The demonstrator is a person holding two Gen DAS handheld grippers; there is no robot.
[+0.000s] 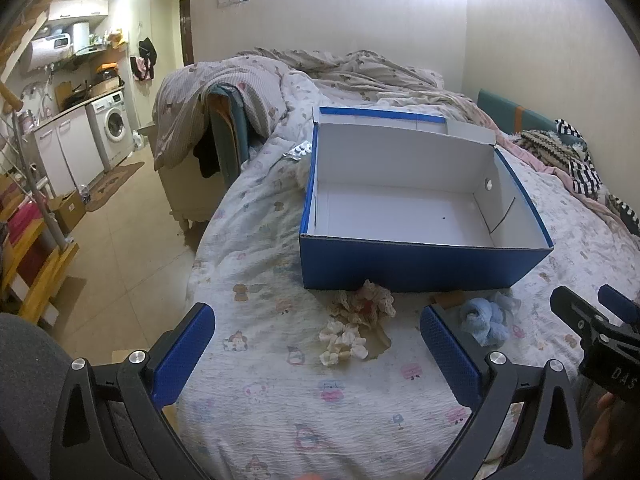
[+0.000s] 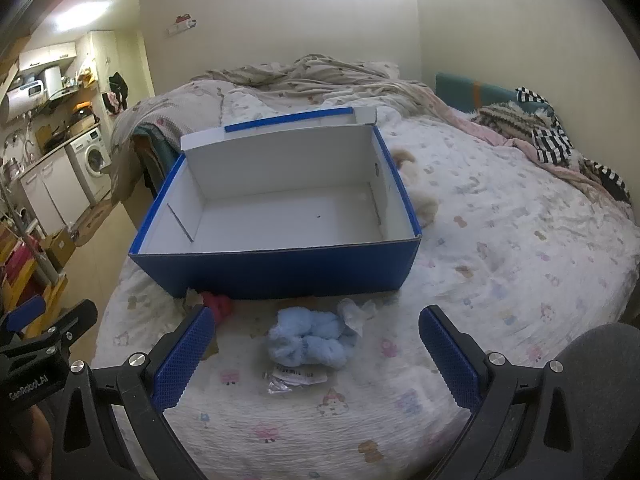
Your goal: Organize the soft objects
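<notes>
Right gripper [image 2: 316, 338]: I am holding my jaws spread wide, gripping nothing | Target: light-blue fluffy item [image 2: 306, 338] is lying on the bedsheet [image 2: 500, 240] between my fingers [image 2: 184, 350] | Blue box [image 2: 276, 272]: sitting open just beyond it | Left gripper [image 2: 38, 334]: showing at frame's left edge

"GenRobot.AI" on left gripper [image 2: 24, 322]
</notes>
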